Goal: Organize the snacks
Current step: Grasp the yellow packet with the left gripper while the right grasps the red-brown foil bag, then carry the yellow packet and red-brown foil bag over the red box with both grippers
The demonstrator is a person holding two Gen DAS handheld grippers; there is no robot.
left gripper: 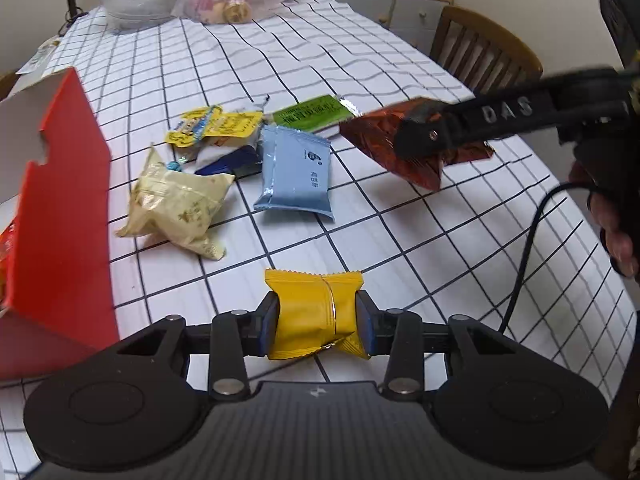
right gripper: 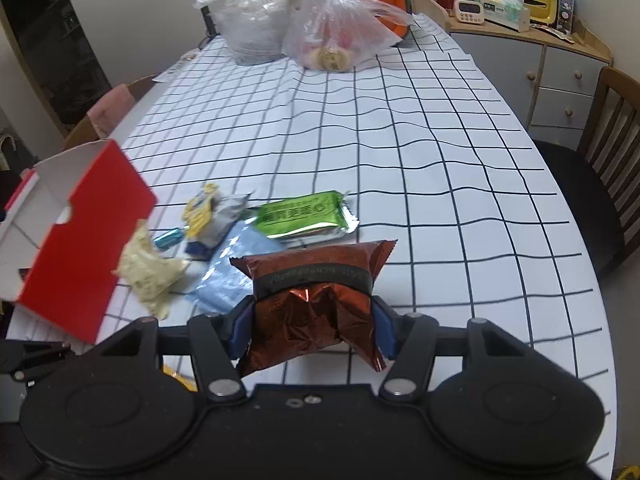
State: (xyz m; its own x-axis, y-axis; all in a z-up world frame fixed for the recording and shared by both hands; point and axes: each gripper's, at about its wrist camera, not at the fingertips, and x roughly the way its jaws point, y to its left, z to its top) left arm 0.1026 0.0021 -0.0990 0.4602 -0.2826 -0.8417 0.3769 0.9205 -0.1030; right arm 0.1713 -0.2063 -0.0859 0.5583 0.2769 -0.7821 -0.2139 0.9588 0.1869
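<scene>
Yellow foil is seen crumpled between the two pads of the left tool (left gripper: pixel 317 318): a small yellow packet (left gripper: pixel 314 314) is clamped there, pinched at its middle and held clear of the counter (left gripper: pixel 420 216), which is covered by a white cloth with a black grid. A dark red packet (right gripper: pixel 316 300) is likewise clamped between the pads of the right tool (right gripper: pixel 314 328), its foil buckled by the squeeze; in the left wrist view this packet (left gripper: pixel 384 144) is shown lifted off the cloth, with the right tool (left gripper: pixel 420 140) reaching in from the right edge and part of a hand (left gripper: pixel 612 220) visible behind it. No open gap is left at either tool; each is closed only as far as its packet allows.

The remaining snacks are referred to the red box (left gripper: pixel 60 216), which stands open at the left of the counter. Just beside the box a cream packet (left gripper: pixel 176 204) is laid. Farther from the box a light blue packet (left gripper: pixel 296 172) is found, and beyond it a green packet (left gripper: pixel 312 114). Between the cream and green packets a small heap of yellow wrappers (left gripper: pixel 216 126) is gathered over a dark blue item. All of these are resting on the cloth.

Well beyond the box, at the far end of the counter, two clear plastic bags (right gripper: pixel 296 20) are placed side by side. A wooden chair (right gripper: pixel 616 128) is drawn up at the counter's right side.
</scene>
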